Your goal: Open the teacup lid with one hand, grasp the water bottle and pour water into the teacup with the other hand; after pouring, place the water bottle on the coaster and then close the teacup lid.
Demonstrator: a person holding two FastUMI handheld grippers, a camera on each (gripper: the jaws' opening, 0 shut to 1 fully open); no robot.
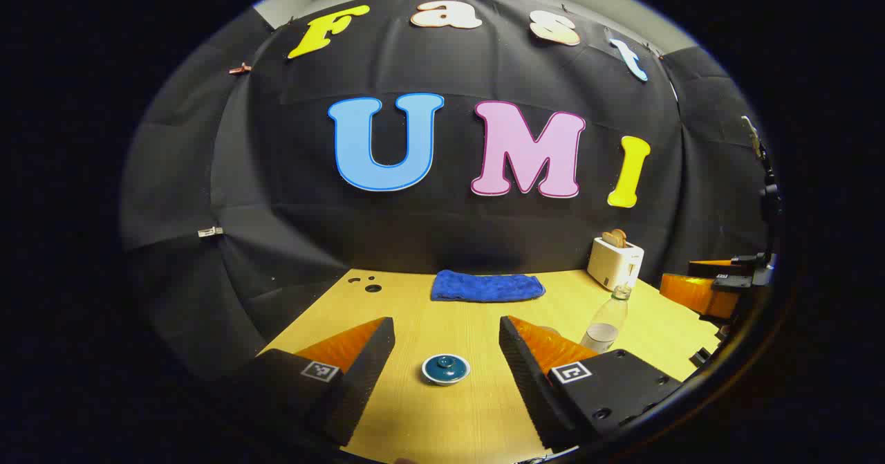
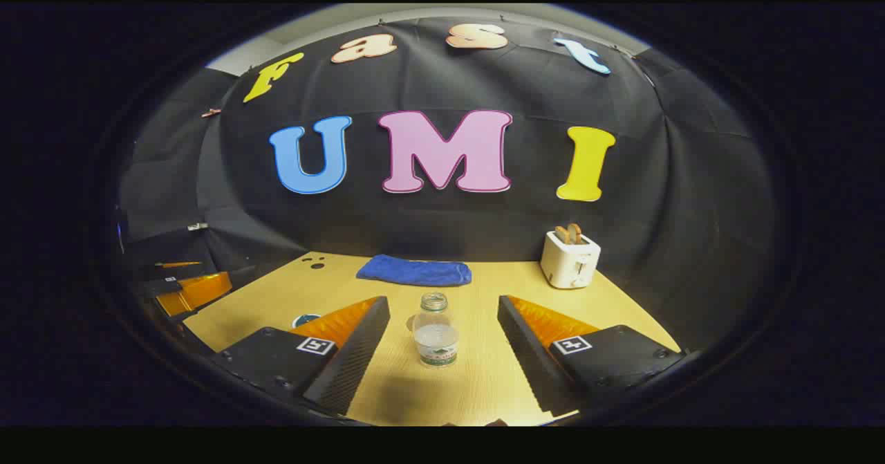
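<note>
- Fingers of the left hand-held gripper stand wide apart with nothing between them; the lidded teacup sits straight ahead on the counter, centred in the gap, lid knob up.
- Right hand-held gripper is likewise spread apart and empty; the water bottle stands upright dead ahead between its fingers, cap off, long axis vertical.
- Each tool is lined up on its own object: left nearer the teacup, right nearer the bottle, which stands to the cup's right.
- Farther back lie a blue cloth and a toaster; I cannot make out the coaster.
</note>
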